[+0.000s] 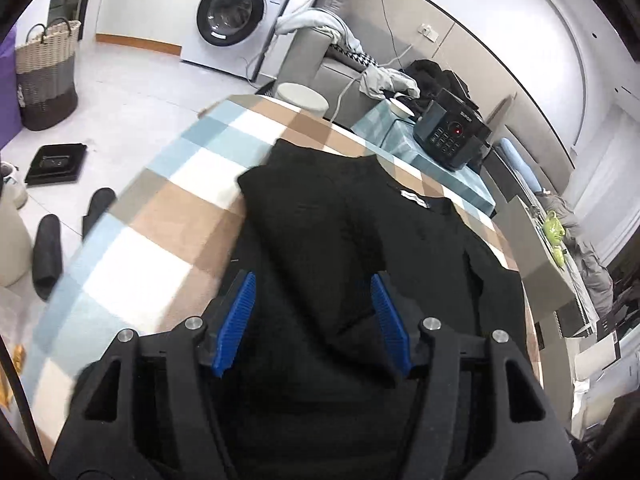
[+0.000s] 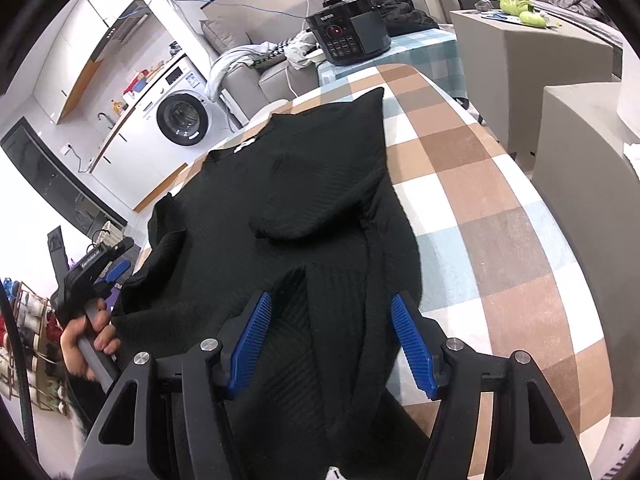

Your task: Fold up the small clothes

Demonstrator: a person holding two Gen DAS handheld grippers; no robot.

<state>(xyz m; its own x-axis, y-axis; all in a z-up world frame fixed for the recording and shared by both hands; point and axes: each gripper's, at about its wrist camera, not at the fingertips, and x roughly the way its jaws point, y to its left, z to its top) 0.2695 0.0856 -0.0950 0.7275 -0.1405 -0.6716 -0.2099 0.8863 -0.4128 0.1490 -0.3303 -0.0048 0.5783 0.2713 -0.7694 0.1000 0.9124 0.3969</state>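
Hovering left tongs (image 1: 312, 280), parted, over black garment (image 1: 352, 232)

"SUPOR" stands on the black cooker (image 1: 452, 132); other labels are too blurred to read

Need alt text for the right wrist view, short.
Open right tongs with blue pads hover over a black knit top spread on a checked tablecloth, one sleeve folded across the body. At left, a hand holds the left tongs.
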